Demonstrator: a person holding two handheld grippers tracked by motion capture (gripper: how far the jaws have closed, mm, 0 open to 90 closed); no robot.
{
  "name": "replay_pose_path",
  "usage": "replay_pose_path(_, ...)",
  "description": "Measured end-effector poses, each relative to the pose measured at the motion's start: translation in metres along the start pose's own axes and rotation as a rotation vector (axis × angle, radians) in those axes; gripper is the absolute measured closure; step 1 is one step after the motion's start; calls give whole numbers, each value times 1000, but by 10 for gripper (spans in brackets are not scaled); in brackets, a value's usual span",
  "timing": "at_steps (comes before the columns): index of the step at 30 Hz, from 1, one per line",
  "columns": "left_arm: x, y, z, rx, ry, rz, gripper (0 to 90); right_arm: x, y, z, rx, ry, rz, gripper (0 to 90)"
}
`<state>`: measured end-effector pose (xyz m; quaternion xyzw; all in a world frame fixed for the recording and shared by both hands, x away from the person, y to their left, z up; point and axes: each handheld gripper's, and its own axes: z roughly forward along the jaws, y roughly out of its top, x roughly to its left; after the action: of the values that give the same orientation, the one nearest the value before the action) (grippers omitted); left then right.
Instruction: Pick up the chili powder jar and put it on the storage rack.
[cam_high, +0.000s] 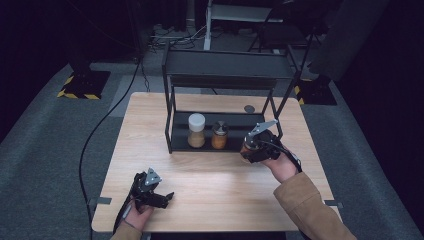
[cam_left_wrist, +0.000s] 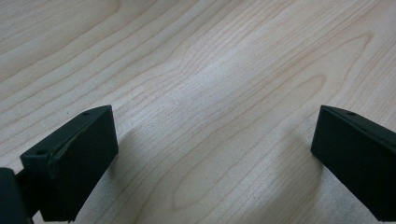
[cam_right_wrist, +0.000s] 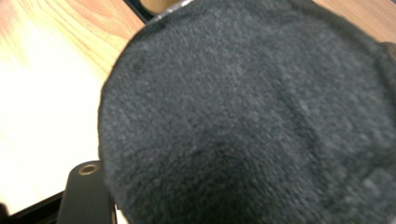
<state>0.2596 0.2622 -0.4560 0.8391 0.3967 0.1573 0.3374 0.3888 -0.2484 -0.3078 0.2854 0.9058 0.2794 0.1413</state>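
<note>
1. My right gripper (cam_high: 248, 145) is clamped on a jar (cam_high: 245, 146) with a dark grey lid (cam_right_wrist: 252, 116), holding it at the rack's (cam_high: 172, 125) right front corner, over the table (cam_high: 210, 185).
2. From my right gripper's own camera, the lid sits right up against the lens, above one jaw.
3. My left gripper (cam_high: 162, 196) rests low near the table's front left, jaws wide apart with bare wood between them, well apart from the jar.

A recording studio or lab set-up. A lone wooden table (cam_high: 210, 165) stands on grey carpet (cam_high: 45, 150) amid dark surroundings. At ten and two o'clock, stand bases with yellow-black hazard tape (cam_high: 82, 85) flank it; a black cable (cam_high: 100, 130) trails across the floor; at twelve o'clock, more cables (cam_high: 175, 36) lie beneath a white frame (cam_high: 207, 25).
</note>
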Motion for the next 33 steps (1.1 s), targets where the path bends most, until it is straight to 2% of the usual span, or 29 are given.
replay_pose_path(18,0,-1,-1,0,-10,14,1,-20,28,32,24,-23,27,315)
replay_pose_path(27,-1,-1,-1,1,-9,13,1,-36,30,53,42,-33,82,315)
replay_pose_path(33,-1,-1,-1,0,-9,11,1,-42,28,64,57,-48,103,315)
